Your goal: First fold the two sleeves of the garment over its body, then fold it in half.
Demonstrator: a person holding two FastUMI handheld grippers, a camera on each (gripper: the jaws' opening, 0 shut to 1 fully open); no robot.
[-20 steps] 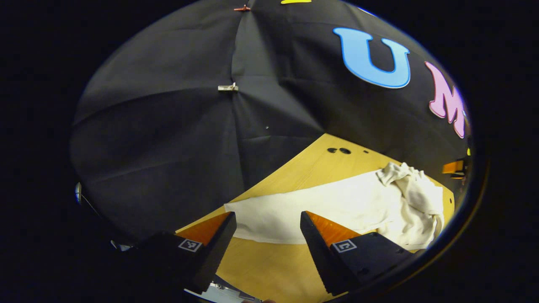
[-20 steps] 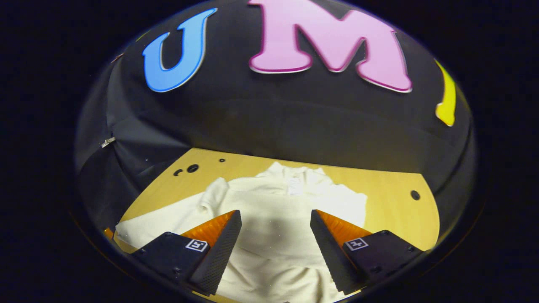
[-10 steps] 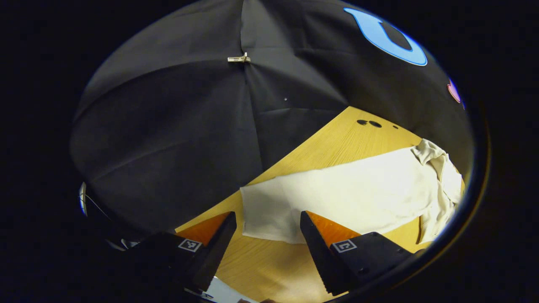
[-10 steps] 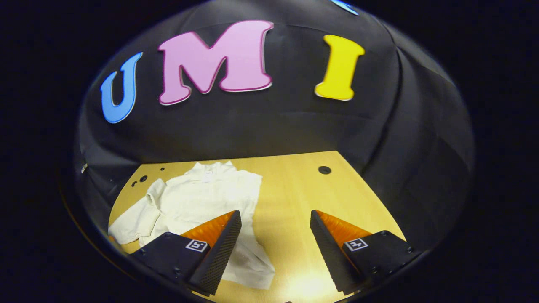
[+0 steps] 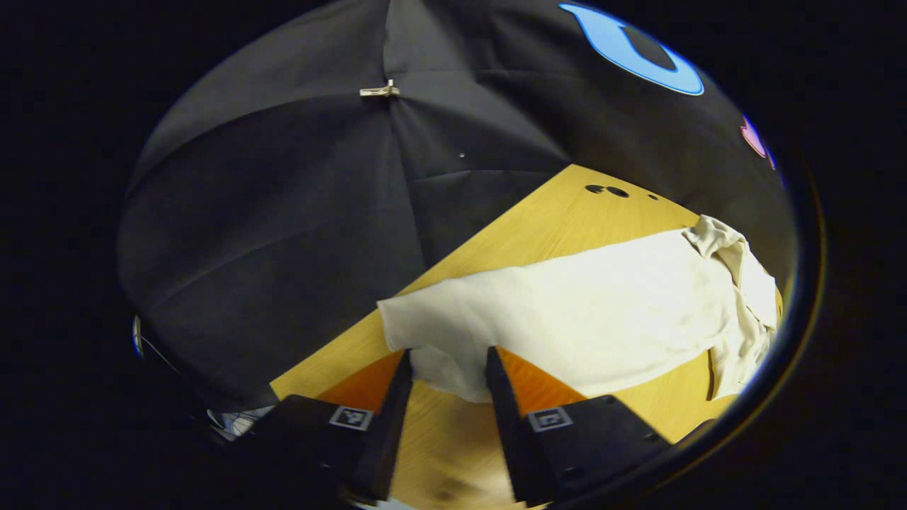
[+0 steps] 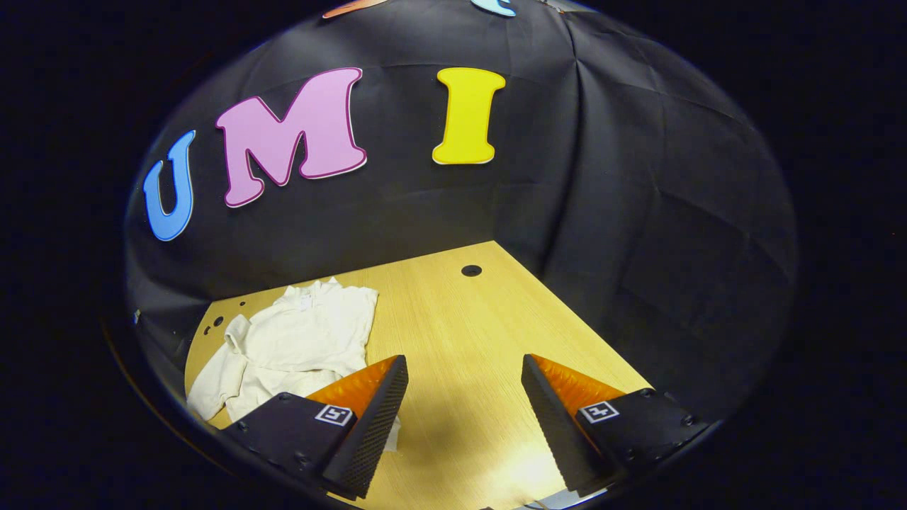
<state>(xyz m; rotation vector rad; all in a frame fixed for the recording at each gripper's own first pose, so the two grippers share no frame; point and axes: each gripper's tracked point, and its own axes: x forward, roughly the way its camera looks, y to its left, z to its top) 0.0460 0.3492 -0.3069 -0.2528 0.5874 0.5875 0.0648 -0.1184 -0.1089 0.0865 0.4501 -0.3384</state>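
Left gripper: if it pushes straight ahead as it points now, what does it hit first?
The garment's sleeve cuff: it lies between the left gripper's fingers already, with the table under it. Whether they touch it is unclear.

recording booth: black cloth walls (image 6: 638, 212), wooden table (image 6: 482, 333).

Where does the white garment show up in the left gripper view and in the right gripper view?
Left gripper view: the garment stretches from low centre to the right edge.
Right gripper view: the garment lies at lower left on the table.
Shared landmark: the pair of dark holes in the table beside the garment.
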